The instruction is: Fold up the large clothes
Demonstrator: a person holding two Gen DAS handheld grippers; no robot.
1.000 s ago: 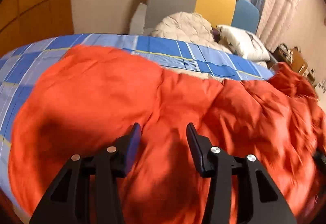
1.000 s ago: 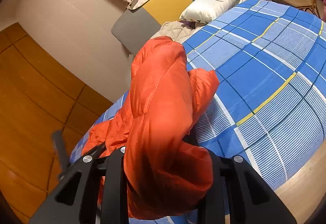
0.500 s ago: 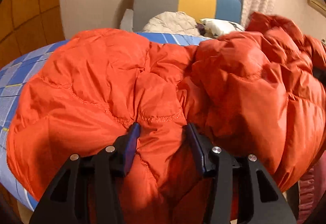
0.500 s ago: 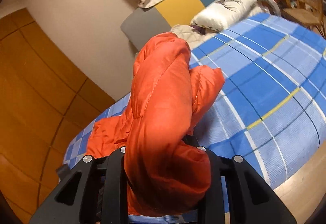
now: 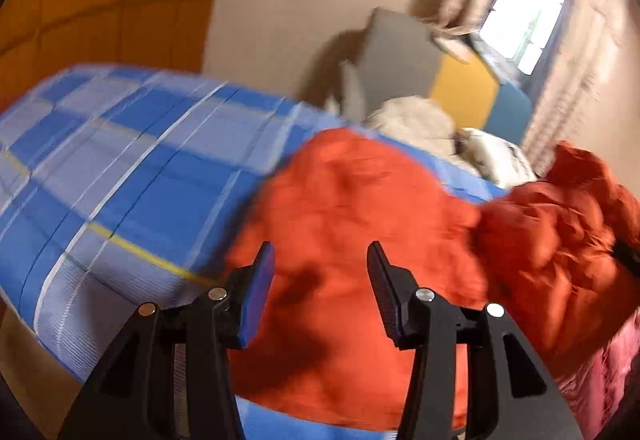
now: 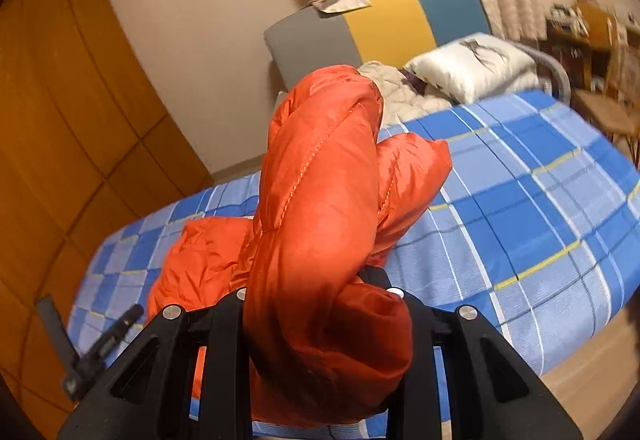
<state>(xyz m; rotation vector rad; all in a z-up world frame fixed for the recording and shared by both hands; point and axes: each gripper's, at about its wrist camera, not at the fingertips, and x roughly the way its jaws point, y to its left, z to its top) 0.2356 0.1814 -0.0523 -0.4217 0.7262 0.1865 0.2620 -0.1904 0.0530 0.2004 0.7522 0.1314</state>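
From my left wrist, my left gripper (image 5: 320,260) stood open and empty, the orange jacket (image 5: 352,207) lying just beyond its tips on the bed (image 5: 120,167). From my right wrist, my right gripper (image 6: 316,292) was clamped on 1 bunched fold of that jacket, the rest trailing left across the bed. I saw no containers.
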